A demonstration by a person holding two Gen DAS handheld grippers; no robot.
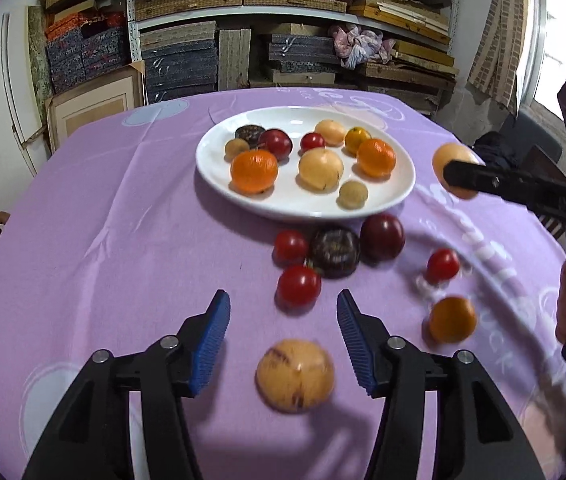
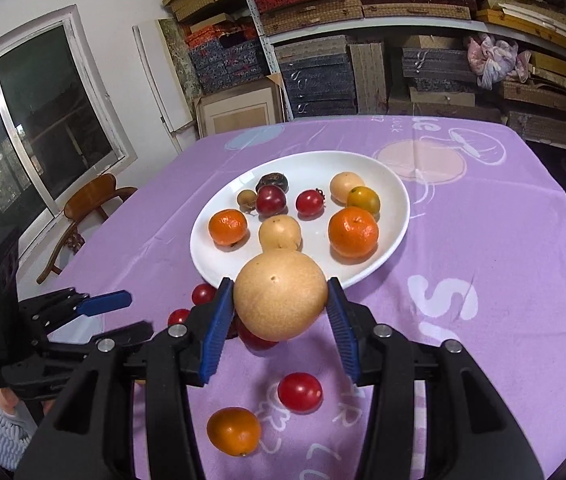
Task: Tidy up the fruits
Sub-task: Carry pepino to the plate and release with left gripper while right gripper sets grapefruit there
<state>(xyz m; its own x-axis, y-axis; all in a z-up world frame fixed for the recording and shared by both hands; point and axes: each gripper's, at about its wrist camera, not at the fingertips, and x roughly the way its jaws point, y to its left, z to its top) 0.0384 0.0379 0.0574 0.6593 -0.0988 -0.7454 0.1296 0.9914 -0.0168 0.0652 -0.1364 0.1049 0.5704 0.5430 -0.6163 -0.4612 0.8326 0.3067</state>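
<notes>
A white plate [image 1: 399, 196] [image 2: 395, 184] on the purple cloth holds several fruits: oranges, pears, red tomatoes, dark plums. My right gripper [image 2: 281, 300] is shut on a tan pear [image 2: 281, 294] and holds it above the cloth near the plate's front rim; the pear also shows in the left wrist view [image 1: 453, 158]. My left gripper [image 1: 283, 316] is open and empty, with a tan pear [image 1: 295, 376] lying on the cloth between its fingers. Loose on the cloth are red tomatoes [image 1: 298, 286], a dark plum [image 1: 335, 253] and an orange [image 1: 452, 319] [image 2: 234, 431].
Shelves stacked with boxes [image 1: 187, 60] stand behind the table. A wooden chair [image 2: 83, 208] stands at the table's left side below a window [image 2: 23, 128]. The left gripper [image 2: 103, 304] shows at the left in the right wrist view.
</notes>
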